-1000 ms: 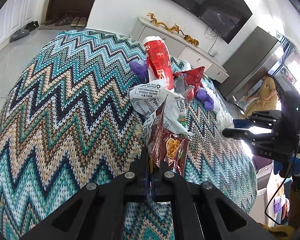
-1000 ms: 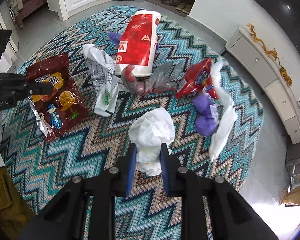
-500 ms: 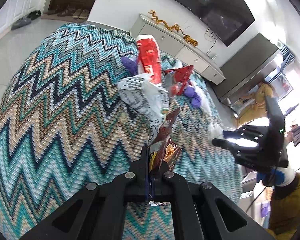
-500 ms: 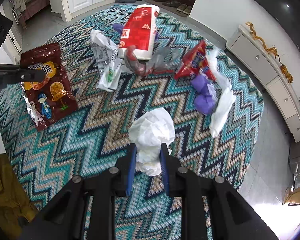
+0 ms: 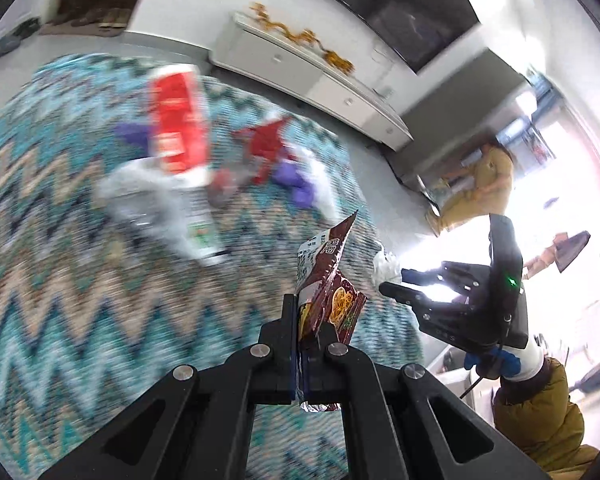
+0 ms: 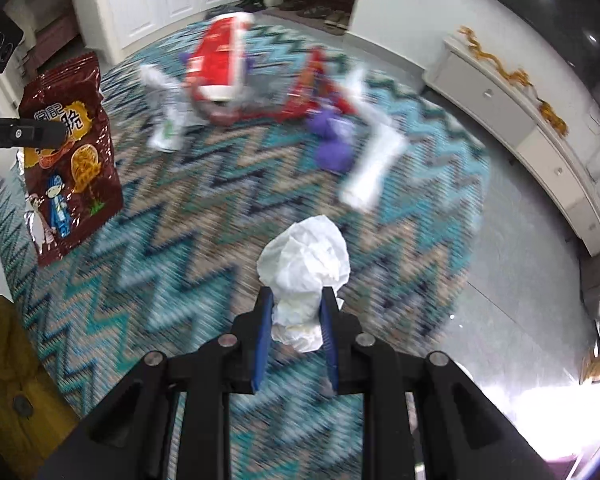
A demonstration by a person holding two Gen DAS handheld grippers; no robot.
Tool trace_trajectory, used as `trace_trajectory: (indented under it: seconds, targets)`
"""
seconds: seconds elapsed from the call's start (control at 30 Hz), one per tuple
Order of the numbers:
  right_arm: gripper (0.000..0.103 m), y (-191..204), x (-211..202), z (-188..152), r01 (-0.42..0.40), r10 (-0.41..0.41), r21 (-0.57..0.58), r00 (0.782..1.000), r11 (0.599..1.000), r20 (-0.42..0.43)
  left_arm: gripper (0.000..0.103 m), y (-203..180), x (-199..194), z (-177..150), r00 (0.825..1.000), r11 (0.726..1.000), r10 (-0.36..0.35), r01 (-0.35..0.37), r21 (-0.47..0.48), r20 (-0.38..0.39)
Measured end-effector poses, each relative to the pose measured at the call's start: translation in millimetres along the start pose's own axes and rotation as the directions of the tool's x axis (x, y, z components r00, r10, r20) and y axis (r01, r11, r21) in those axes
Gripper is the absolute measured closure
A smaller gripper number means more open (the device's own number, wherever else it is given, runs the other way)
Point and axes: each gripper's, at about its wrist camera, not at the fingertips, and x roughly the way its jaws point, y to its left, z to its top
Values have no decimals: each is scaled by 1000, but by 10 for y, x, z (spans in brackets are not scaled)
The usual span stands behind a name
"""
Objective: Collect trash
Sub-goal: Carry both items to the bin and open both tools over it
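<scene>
Both loads have lifted clear of the rug (image 6: 148, 280): left gripper (image 5: 308, 322) clenches the snack bag (image 5: 330, 284), right gripper (image 6: 296, 320) grasps the tissue wad (image 6: 304, 260) (remaining litter at 12 o'clock).

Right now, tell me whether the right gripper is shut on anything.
Shut on the crumpled white tissue: right gripper presses it from both sides.

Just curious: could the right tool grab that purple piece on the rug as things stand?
Probably not: the right tool is already shut on a crumpled white tissue, so it has no free grip for the purple piece.
</scene>
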Motion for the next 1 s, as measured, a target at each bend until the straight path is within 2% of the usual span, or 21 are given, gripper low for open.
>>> trace_trajectory:
  seconds: [0.17,0.33,0.47,0.6,0.7,0.87,0.9,1.0]
  targets:
    - [81,-628,-131,-451,93,-89,88,995,992,-49,101,-709,735,191,994,997,-35,42,71,-99]
    - [81,-1360,-158,-1089,181,-157,190,978,965,-135,101,-1552,1703,225,973,987,-40,74,144,-227]
    - [81,-1857,-53,-1569,197,-152,286,973,938,-173,101,-2152,2517,187,952,974,9,61,216,-307]
    - [81,-2221,166,-1980,174,-111,384,977,907,-183,101,-2585,3341,83,919,964,96,10,266,-383]
    - [80,-2424,380,-2219,152,-75,445,980,882,-187,101,-2728,3869,-19,892,961,148,-28,274,-427]
    - [80,-2654,695,-2515,123,-26,517,981,847,-191,100,-2744,4501,-191,845,963,194,-67,261,-499]
    - [76,-2683,756,-2557,125,-22,523,980,843,-199,97,-2735,4610,-225,836,966,193,-68,251,-514]
    - [66,-2756,885,-2611,131,-15,543,977,830,-214,74,-2712,4740,-273,825,969,189,-70,235,-533]
